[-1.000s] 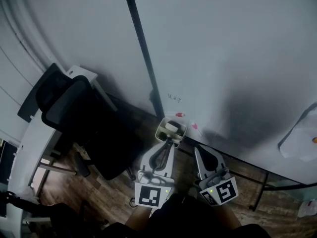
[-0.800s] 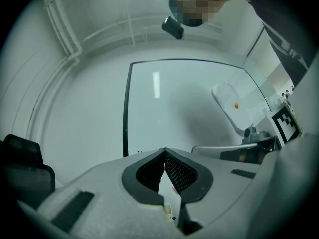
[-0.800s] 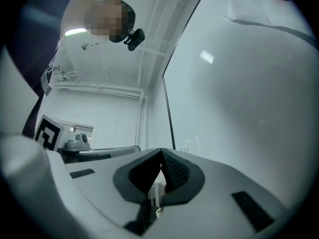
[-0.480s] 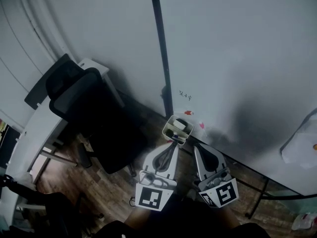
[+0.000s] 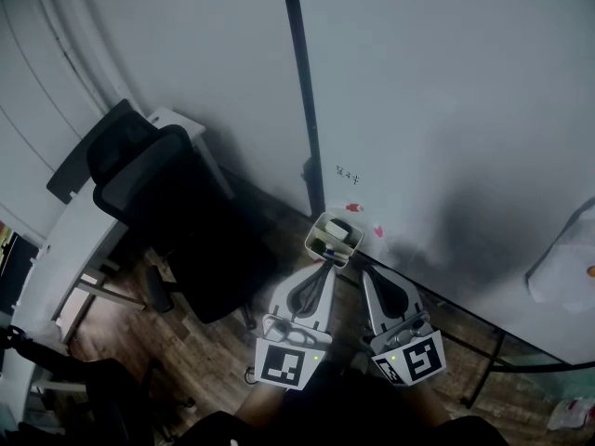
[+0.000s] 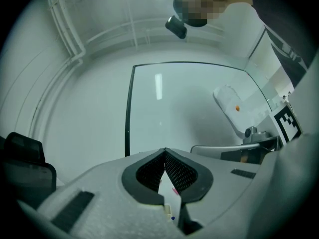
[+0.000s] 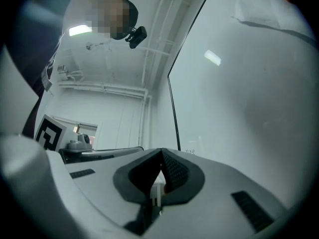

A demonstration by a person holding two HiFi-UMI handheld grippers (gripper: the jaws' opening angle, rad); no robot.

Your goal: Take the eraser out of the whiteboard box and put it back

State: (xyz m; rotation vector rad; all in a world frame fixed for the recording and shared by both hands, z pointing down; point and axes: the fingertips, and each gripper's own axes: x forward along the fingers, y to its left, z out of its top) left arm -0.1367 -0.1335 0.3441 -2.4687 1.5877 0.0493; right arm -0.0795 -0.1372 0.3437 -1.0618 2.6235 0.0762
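A small white whiteboard box (image 5: pixel 332 238) hangs at the whiteboard's lower edge. A pale eraser (image 5: pixel 340 229) with a dark top lies in it beside some markers. My left gripper (image 5: pixel 322 266) points up at the box from just below, its tips at the box's underside. Its jaws are shut with nothing between them (image 6: pixel 164 152). Through the gap under the jaws part of the box (image 6: pixel 168 195) shows. My right gripper (image 5: pixel 365 274) sits to the right of the box, apart from it. Its tips meet too (image 7: pixel 160 152), and it holds nothing.
The whiteboard (image 5: pixel 446 110) has a black frame strip (image 5: pixel 302 91), small writing and red marks (image 5: pixel 378 231). A white sheet (image 5: pixel 567 258) hangs on it at right. A black office chair (image 5: pixel 158 203) and a white desk (image 5: pixel 65 249) stand at left on the wooden floor (image 5: pixel 186 360).
The head view has swung, so the box and whiteboard sit further right and higher. The left gripper's tips have drawn back from the box's mouth to just below it.
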